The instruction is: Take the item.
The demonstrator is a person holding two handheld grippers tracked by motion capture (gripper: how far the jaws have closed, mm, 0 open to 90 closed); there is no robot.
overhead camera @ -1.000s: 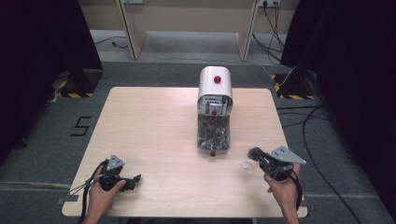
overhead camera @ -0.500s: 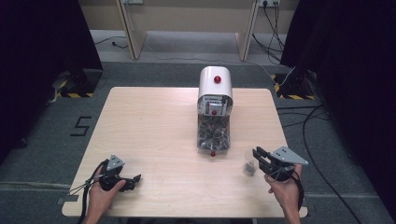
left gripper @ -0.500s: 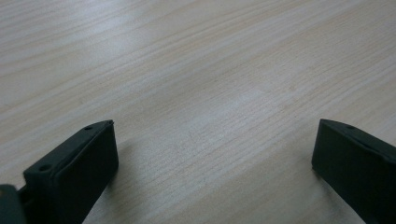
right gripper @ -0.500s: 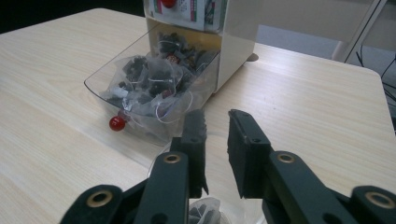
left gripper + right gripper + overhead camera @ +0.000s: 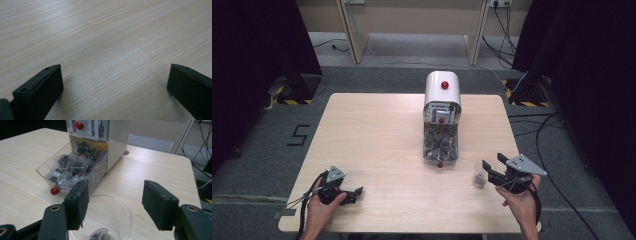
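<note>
My right gripper (image 5: 491, 169) has just been opening its fingers; they now stand apart, off the clear cup (image 5: 480, 175), which sits on the table (image 5: 377, 130) near the right edge with a tea bag (image 5: 98, 235) in it. The dispenser (image 5: 442, 117) with its tray of bags stands farther in. My left gripper (image 5: 353, 192) rests near-left, fingers apart over bare wood.

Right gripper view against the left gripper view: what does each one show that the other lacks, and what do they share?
The right gripper view shows the clear cup with a sachet in it, standing between the open jaws of the right hand-held gripper, plus the dispenser and its tray of sachets. The left gripper view shows the left hand-held gripper, its jaws wide over bare wood. Both share the table.
</note>
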